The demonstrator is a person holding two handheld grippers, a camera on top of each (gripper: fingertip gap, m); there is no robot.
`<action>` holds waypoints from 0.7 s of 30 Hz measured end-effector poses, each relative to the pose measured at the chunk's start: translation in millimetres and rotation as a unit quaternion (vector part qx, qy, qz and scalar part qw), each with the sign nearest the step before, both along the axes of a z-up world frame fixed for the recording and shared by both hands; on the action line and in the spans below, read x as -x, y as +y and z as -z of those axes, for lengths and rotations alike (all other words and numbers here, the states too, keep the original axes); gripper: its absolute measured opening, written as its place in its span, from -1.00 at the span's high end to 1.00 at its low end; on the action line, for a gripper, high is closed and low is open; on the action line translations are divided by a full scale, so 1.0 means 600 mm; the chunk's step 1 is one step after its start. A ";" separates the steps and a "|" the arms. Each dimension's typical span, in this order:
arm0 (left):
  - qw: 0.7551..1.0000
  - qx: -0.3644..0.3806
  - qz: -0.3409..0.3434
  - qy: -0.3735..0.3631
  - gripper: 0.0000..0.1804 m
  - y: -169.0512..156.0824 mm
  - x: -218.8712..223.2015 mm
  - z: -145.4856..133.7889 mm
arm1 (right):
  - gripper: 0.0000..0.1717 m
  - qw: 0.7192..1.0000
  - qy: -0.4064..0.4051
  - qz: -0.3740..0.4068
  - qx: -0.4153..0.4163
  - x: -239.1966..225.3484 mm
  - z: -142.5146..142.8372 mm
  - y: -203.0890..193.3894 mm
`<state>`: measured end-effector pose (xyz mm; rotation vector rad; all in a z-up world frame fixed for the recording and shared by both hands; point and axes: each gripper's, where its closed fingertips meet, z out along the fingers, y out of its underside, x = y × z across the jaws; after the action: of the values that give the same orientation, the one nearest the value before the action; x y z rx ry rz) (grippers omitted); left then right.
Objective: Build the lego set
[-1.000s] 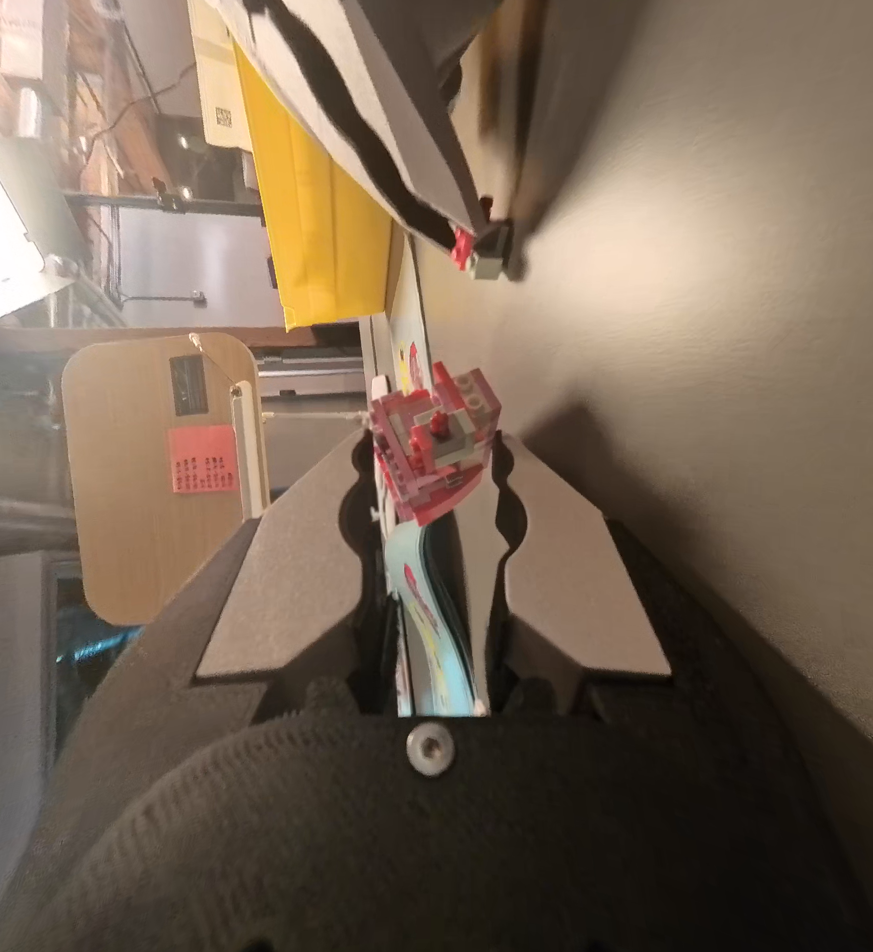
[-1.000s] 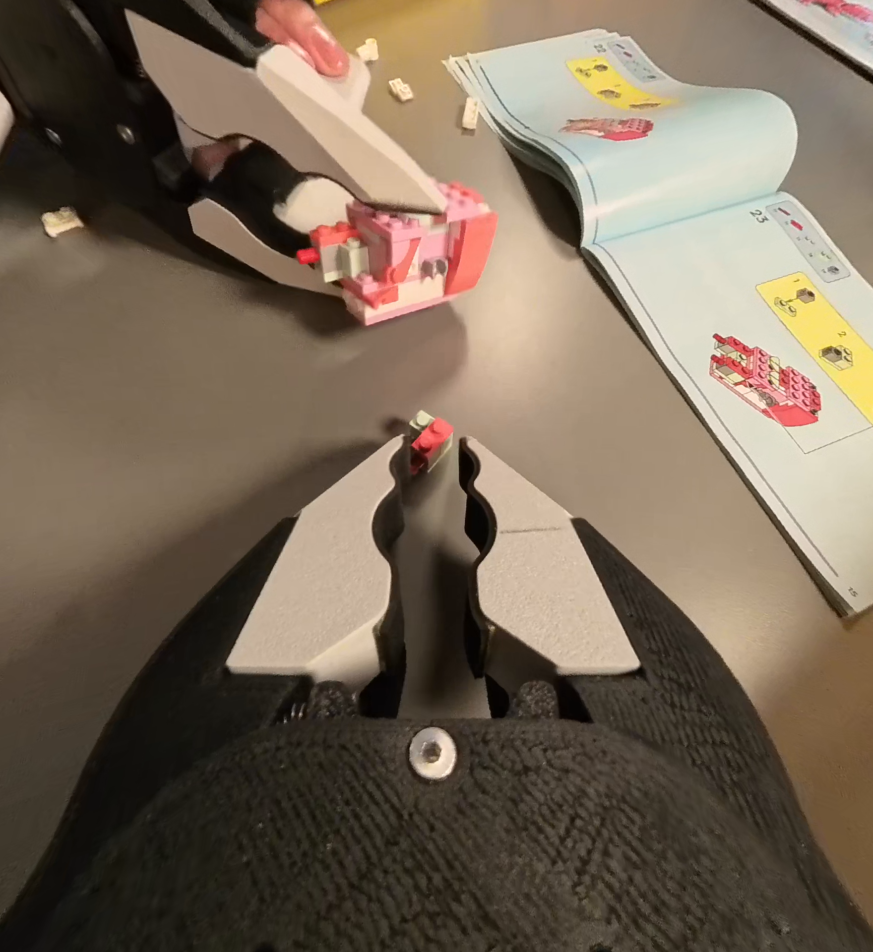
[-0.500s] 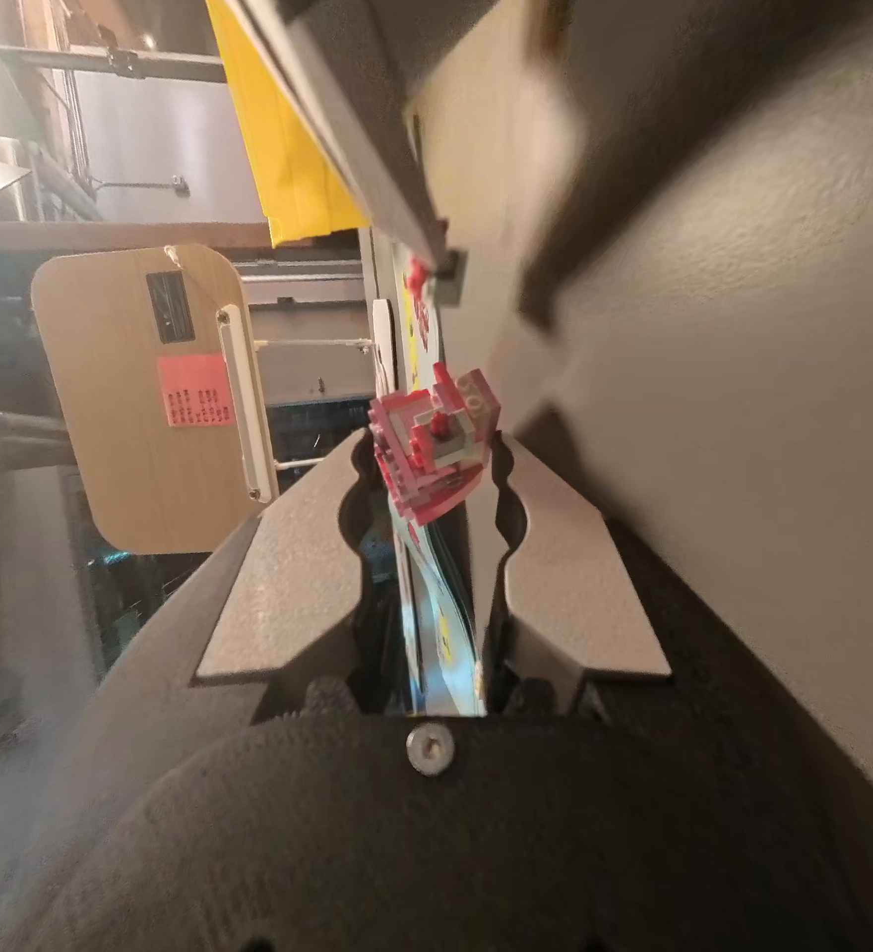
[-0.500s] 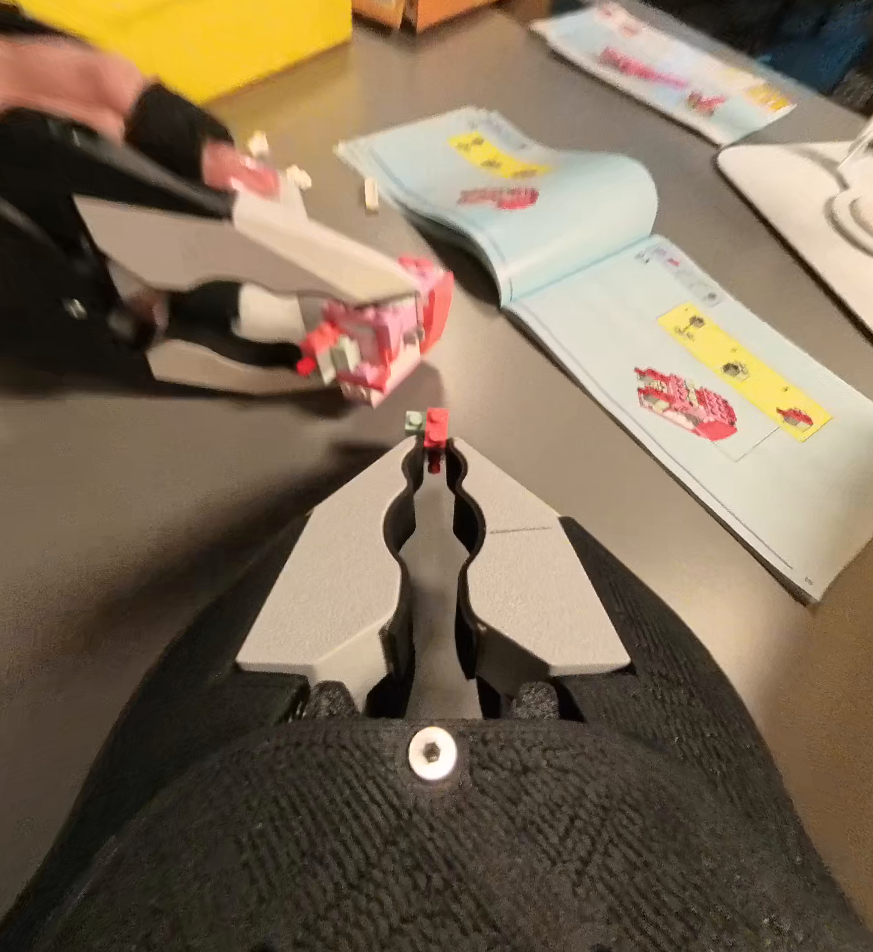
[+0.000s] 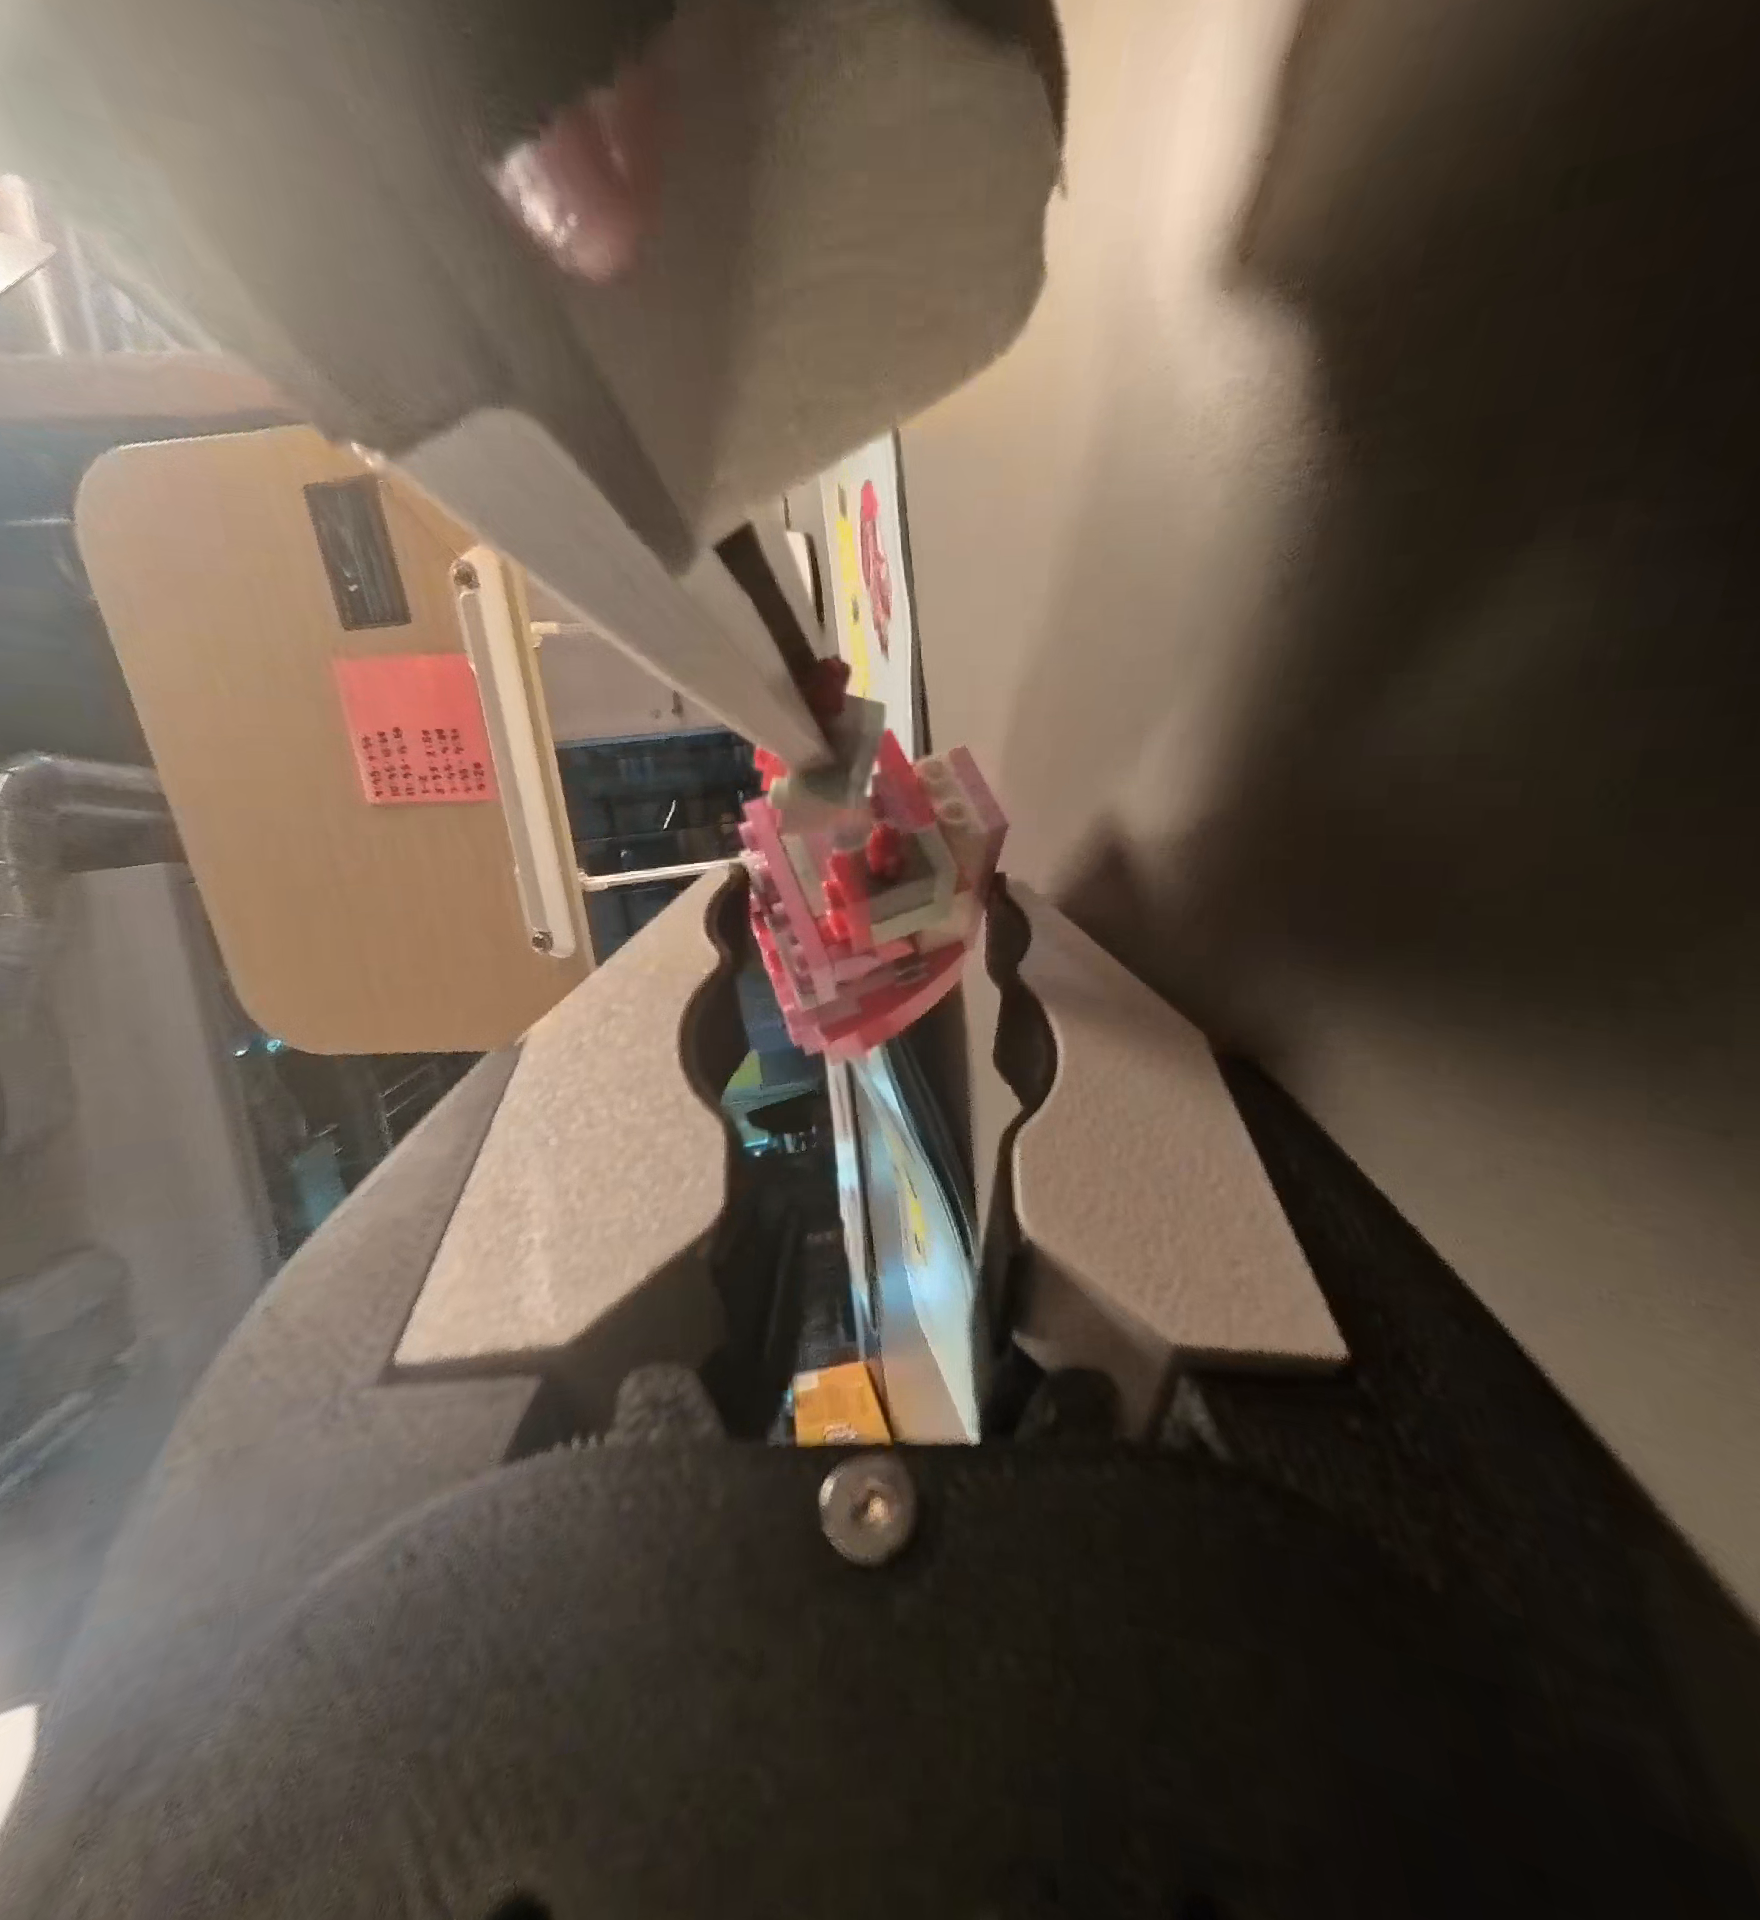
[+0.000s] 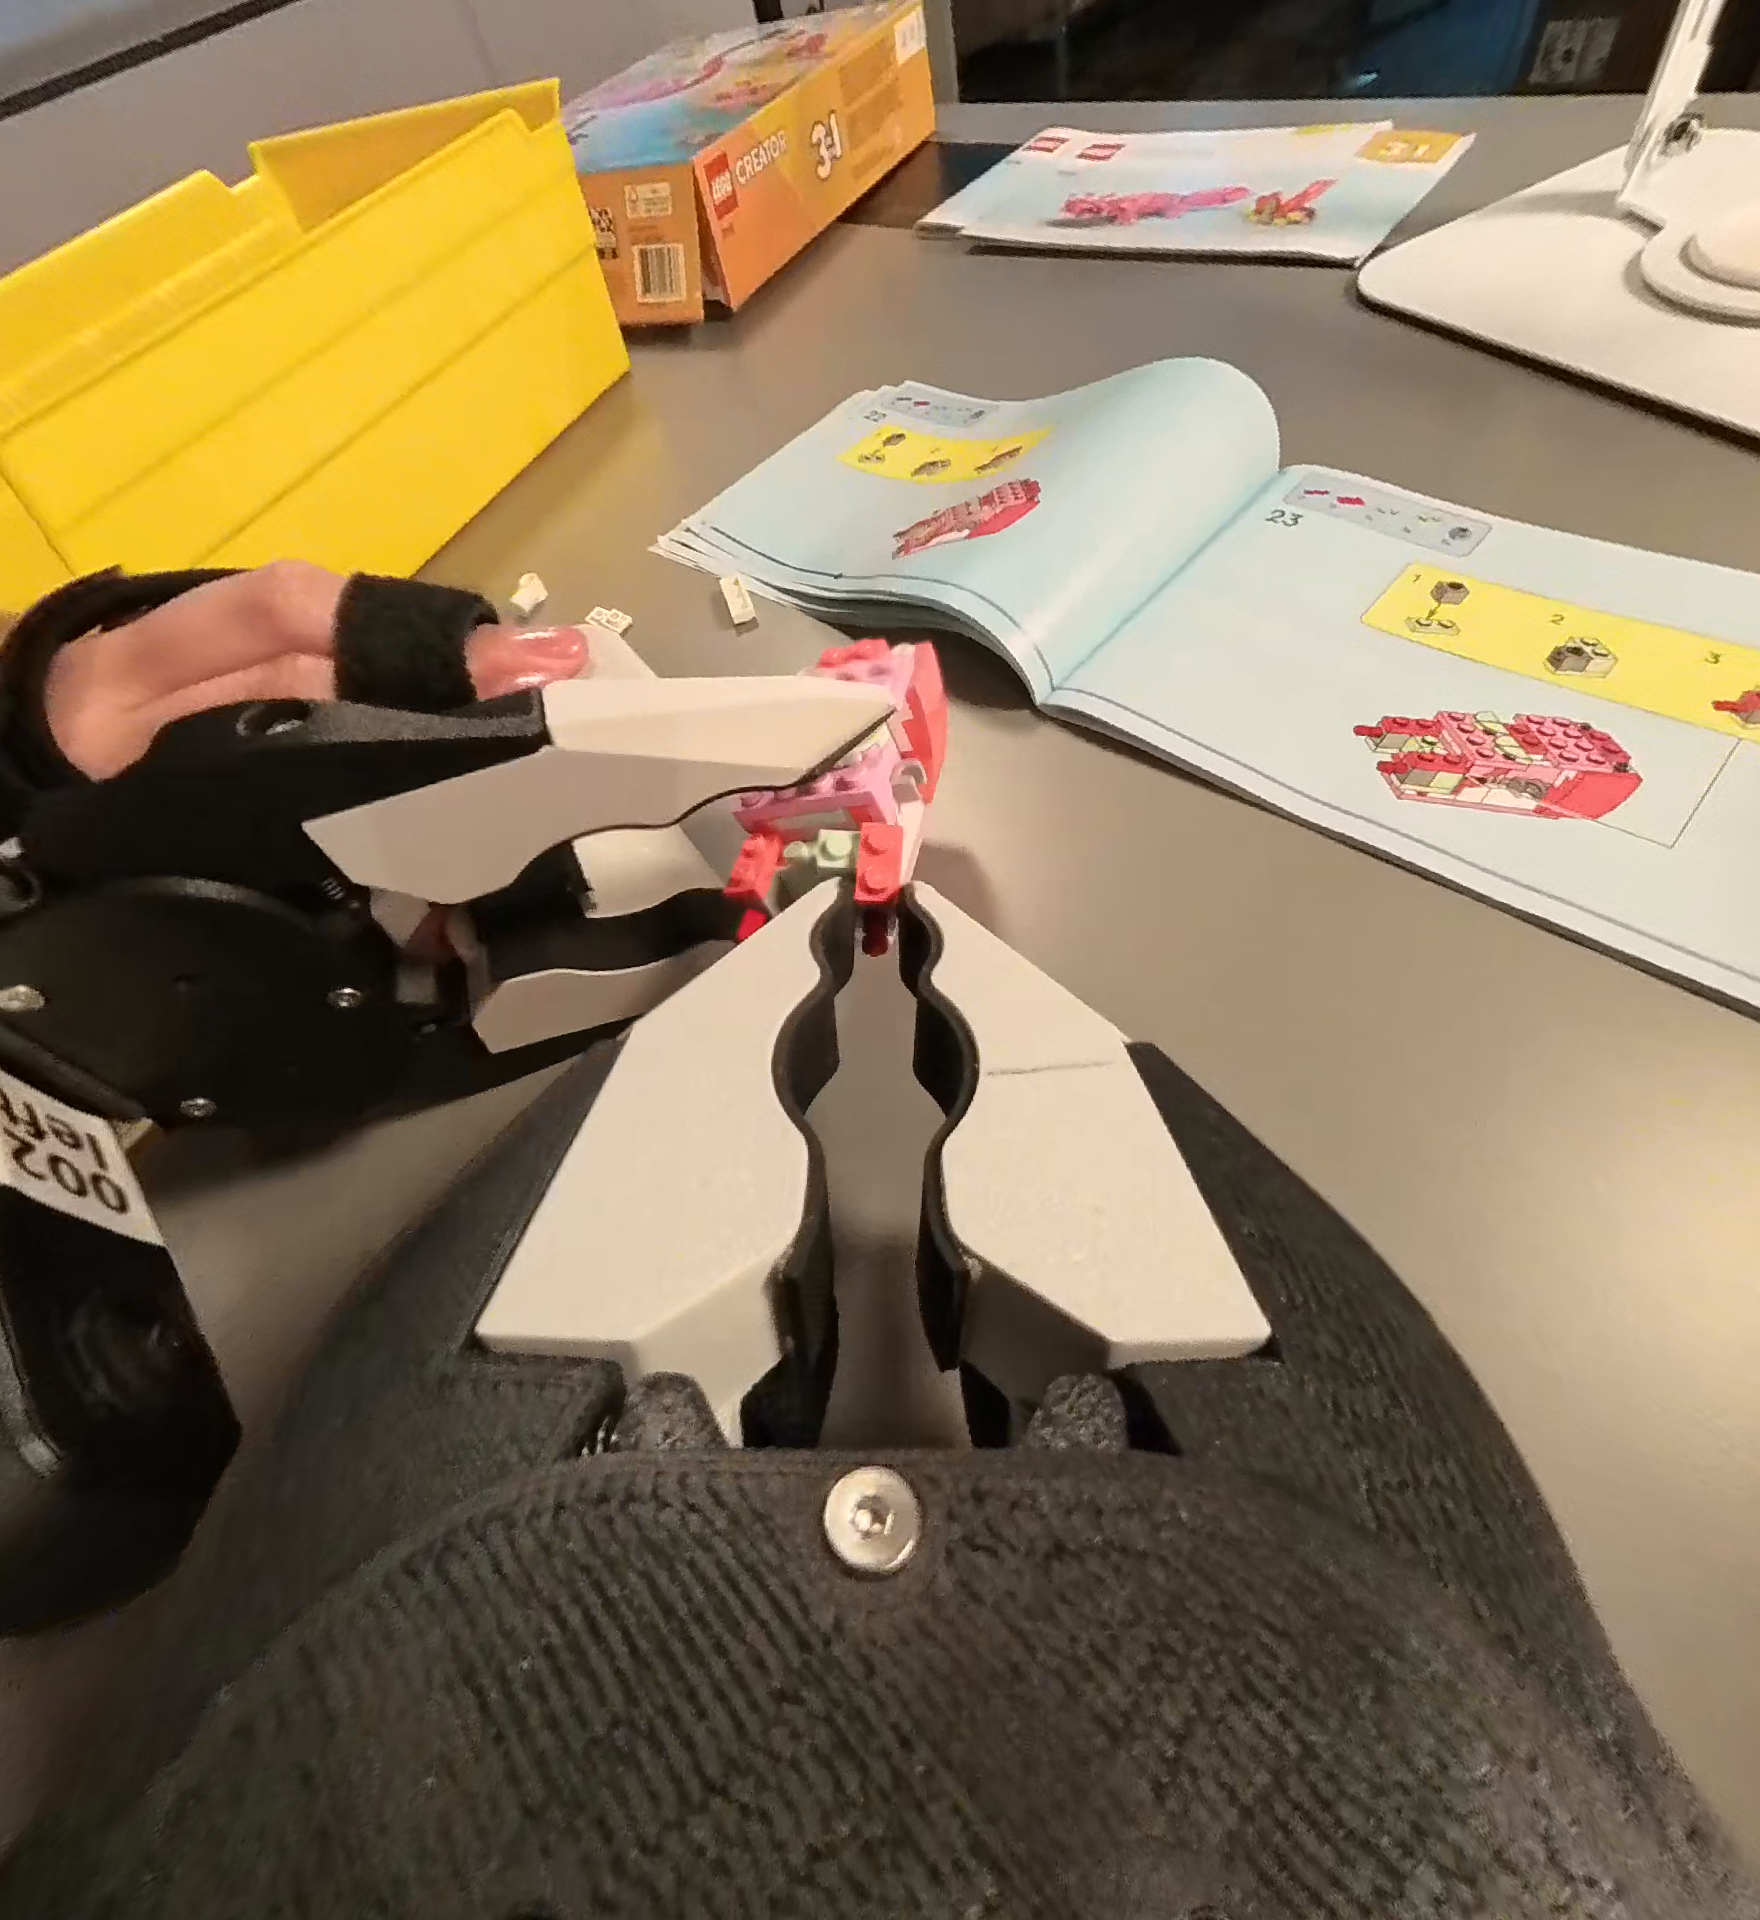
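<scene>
My left gripper [image 5: 871, 894] is shut on a pink and red brick model [image 5: 855, 914] and holds it above the dark grey table [image 6: 1271, 1039]. In the right wrist view its fingers [image 6: 710, 727] clamp the model [image 6: 855, 758] from the left. My right gripper [image 6: 868, 914] is shut on a small red and grey-green brick piece [image 6: 871, 873] and holds it against the near side of the model. In the left wrist view the right gripper's fingertip [image 5: 751, 686] comes in from above with the small piece [image 5: 834, 758] touching the model.
An open light-blue instruction booklet [image 6: 1167, 582] lies to the right, with a second booklet [image 6: 1198, 187] farther back. A yellow bin [image 6: 263, 364] and an orange box [image 6: 751, 166] stand at the back left. A white stand base [image 6: 1634, 281] is at the back right. Small loose bricks [image 6: 611, 620] lie near the bin. Both grippers' tips are close together, under 4 cm apart.
My right gripper closed tighter on the small piece, lifted it off the table and carried it forward to the model. My left gripper kept hold of the model and brought it nearer.
</scene>
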<state>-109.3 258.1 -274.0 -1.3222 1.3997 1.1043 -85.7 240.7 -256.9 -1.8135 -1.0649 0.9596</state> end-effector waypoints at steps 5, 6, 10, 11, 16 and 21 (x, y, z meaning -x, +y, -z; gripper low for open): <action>1.000 -0.004 -0.011 0.002 0.51 0.002 0.006 -0.001 | 0.93 1.000 -0.002 0.014 -0.009 0.005 -0.001 0.000; 1.000 -0.006 -0.013 0.006 0.51 0.003 0.007 -0.001 | 0.93 1.000 -0.007 0.018 -0.018 0.006 -0.001 0.000; 0.999 -0.009 -0.026 0.021 0.51 0.003 0.010 -0.002 | 0.93 0.996 -0.033 0.037 -0.071 0.009 -0.002 0.003; 0.999 -0.009 -0.028 0.024 0.51 0.003 0.012 -0.002 | 0.93 0.995 -0.039 0.041 -0.082 0.010 -0.002 0.003; 0.998 -0.015 -0.034 0.041 0.51 0.003 0.014 -0.003 | 0.93 0.991 -0.053 0.053 -0.107 0.012 -0.003 0.004; 0.999 -0.019 -0.032 0.021 0.52 0.003 0.013 -0.009 | 0.93 0.985 -0.059 0.063 -0.149 0.009 -0.012 0.007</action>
<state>-117.4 259.9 -268.4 -1.3309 1.3680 1.2009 -91.2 244.9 -250.0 -1.6802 -1.0871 0.5881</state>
